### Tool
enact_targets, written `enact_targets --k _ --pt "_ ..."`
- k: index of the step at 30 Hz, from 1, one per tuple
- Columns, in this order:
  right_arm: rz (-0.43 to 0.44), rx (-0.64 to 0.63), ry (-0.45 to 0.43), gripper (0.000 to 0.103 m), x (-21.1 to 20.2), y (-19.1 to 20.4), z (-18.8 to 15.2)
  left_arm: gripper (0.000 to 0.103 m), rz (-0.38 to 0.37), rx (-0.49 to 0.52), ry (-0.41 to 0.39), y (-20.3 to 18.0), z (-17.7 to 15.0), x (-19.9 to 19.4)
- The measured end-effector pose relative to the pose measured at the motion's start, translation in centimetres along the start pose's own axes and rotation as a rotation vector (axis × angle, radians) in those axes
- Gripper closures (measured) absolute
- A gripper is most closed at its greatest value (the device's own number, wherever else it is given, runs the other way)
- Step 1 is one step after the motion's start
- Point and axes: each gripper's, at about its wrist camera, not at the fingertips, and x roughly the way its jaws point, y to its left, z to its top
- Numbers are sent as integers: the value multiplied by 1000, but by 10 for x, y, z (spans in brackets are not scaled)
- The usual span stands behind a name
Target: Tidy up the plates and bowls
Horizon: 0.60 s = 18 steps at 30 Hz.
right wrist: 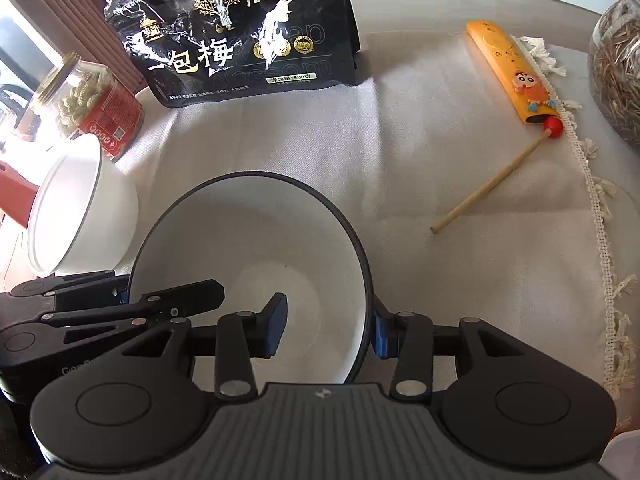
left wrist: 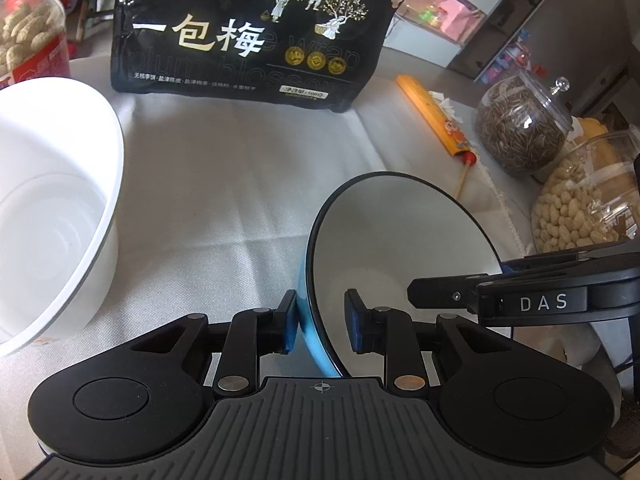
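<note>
A bowl (left wrist: pixel 400 240), blue outside and white inside with a dark rim, sits between both grippers over the white cloth. My left gripper (left wrist: pixel 324 320) straddles its left wall. The left pad lies against the blue outside, while the right pad stands clear of the inner wall, so this gripper is open. My right gripper (right wrist: pixel 330 328) straddles the bowl's (right wrist: pixel 248 264) right wall, one pad inside and one behind the rim, shut on it. A larger white bowl (left wrist: pixel 52 200) (right wrist: pixel 80 216) stands apart to the left.
A black snack bag (right wrist: pixel 240 40) stands at the back, with a red-labelled jar (right wrist: pixel 92 100) to its left. An orange case (right wrist: pixel 512 72) and a wooden stick (right wrist: pixel 492 184) lie to the right. Glass jars (left wrist: pixel 520 128) stand beyond the cloth's lace edge (right wrist: pixel 596 216).
</note>
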Motion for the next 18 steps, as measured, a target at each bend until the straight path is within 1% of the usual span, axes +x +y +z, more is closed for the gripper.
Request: enact_targets --k 3,7,9,10,11,12,13,15,16,18 --pt "-22 -8 3 52 7 2 1 74 3 10 -1 -1 0 0" --pt "-30 -7 39 52 19 2 -4 71 -18 4 9 1 0 4" --pt "-37 -18 26 51 21 4 -5 70 -33 -5 29 2 0 8" --pt "-41 -26 22 51 21 6 -5 69 -51 -18 41 5 0 9" --pt "-47 -29 16 51 21 7 -5 63 -73 -27 50 7 1 9" --pt "-47 -30 14 51 21 6 -5 55 -111 -47 62 10 2 9" --pt "-45 -27 15 51 22 5 -4 52 -161 -78 80 15 3 8" --pt "-43 -17 12 50 21 3 -3 50 -199 -110 93 20 4 8" --pt "-48 -14 10 50 20 2 -3 50 -205 -113 89 21 5 8" --pt "-59 -16 0 50 18 -1 -5 50 -190 -105 75 18 5 10"
